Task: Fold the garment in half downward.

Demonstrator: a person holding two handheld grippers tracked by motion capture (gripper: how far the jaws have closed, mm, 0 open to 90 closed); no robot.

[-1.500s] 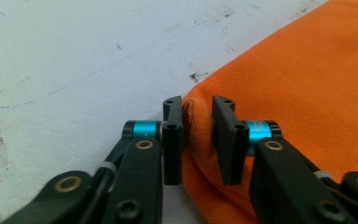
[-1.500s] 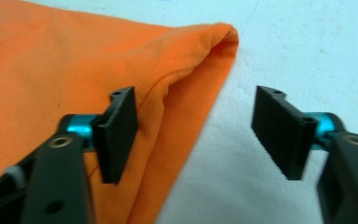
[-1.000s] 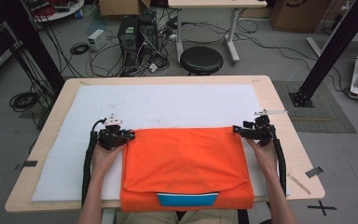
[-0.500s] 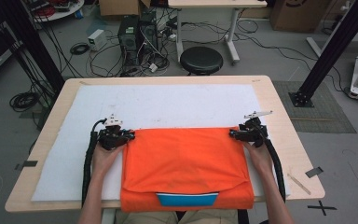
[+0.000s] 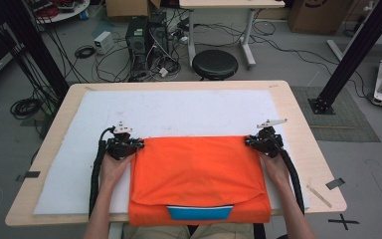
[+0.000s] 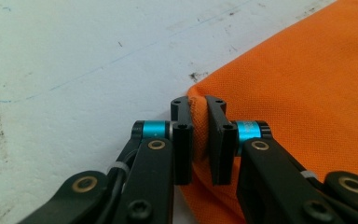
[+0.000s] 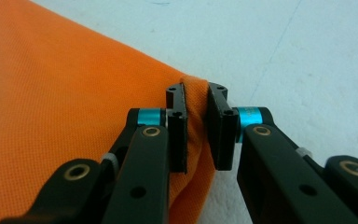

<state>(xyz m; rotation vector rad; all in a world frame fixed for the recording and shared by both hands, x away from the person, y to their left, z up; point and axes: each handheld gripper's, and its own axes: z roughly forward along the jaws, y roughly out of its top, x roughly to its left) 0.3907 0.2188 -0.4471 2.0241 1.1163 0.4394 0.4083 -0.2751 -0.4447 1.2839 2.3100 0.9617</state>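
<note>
Two bare forearms, no sleeves in sight, enter the high view from below. Each hand carries a black hand-held gripper: the left hand-held gripper (image 5: 123,145) and the right hand-held gripper (image 5: 264,141). Each tool has a small pale plate on top. A thick black cable trails back along each forearm. Seen close in the gripper views, each tool has matte black link arms joined by brass-coloured rivets, dark recessed screws, a bright blue anodised collar behind each flat black jaw block, and a white cable tie on its links.
</note>
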